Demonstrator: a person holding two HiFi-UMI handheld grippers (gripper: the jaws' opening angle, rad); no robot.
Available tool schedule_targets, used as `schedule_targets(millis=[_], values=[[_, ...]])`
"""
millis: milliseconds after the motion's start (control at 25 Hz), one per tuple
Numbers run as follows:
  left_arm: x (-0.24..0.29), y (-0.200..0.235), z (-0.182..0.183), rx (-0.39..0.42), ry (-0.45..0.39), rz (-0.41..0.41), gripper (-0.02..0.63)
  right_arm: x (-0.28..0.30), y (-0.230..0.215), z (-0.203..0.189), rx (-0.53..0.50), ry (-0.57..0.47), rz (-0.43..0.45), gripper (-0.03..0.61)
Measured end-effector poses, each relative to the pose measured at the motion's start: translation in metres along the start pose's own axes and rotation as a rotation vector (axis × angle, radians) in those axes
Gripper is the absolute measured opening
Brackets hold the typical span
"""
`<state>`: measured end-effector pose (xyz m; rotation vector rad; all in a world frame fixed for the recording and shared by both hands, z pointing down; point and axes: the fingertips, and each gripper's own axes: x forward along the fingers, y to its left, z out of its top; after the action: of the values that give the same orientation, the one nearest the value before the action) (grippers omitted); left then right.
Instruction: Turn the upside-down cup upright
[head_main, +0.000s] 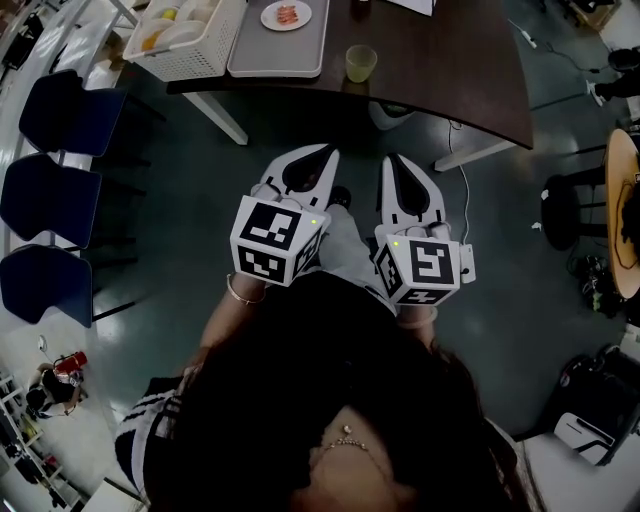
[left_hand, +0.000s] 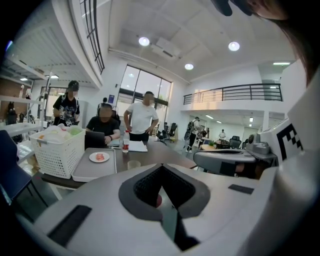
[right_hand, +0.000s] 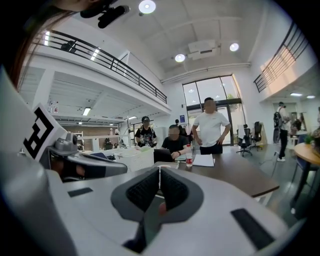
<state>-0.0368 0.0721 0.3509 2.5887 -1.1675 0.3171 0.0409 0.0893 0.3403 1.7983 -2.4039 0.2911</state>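
I have the left gripper (head_main: 322, 152) and right gripper (head_main: 393, 160) side by side near me, well short of the table (head_main: 470, 80) beyond them. On the table the basket (head_main: 195, 45) stands leftmost, with the tray (head_main: 275, 55) just right of it (a plate (head_main: 286, 15) lies at its far end). The cup (head_main: 361, 63) stands just right of the tray by the near edge. Chairs (head_main: 60, 115) line the left side.

A small, translucent, pale yellow-green cup (head_main: 361, 63) stands on the dark brown table (head_main: 450, 70), close to the table's near edge and just to the right of a grey tray (head_main: 275, 50), with a gap between them. It sits straight on the tabletop, not tipped onto its side. Whether its mouth faces up or down cannot be made out from here.
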Motion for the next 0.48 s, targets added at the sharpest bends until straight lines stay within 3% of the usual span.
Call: schedule_targets(millis=[480], values=[[0.105, 0.057, 0.036, -0.007, 0.021, 0.059, 0.002, 0.11, -0.069, 0.022, -0.004, 0.01, 0.039, 0.018]])
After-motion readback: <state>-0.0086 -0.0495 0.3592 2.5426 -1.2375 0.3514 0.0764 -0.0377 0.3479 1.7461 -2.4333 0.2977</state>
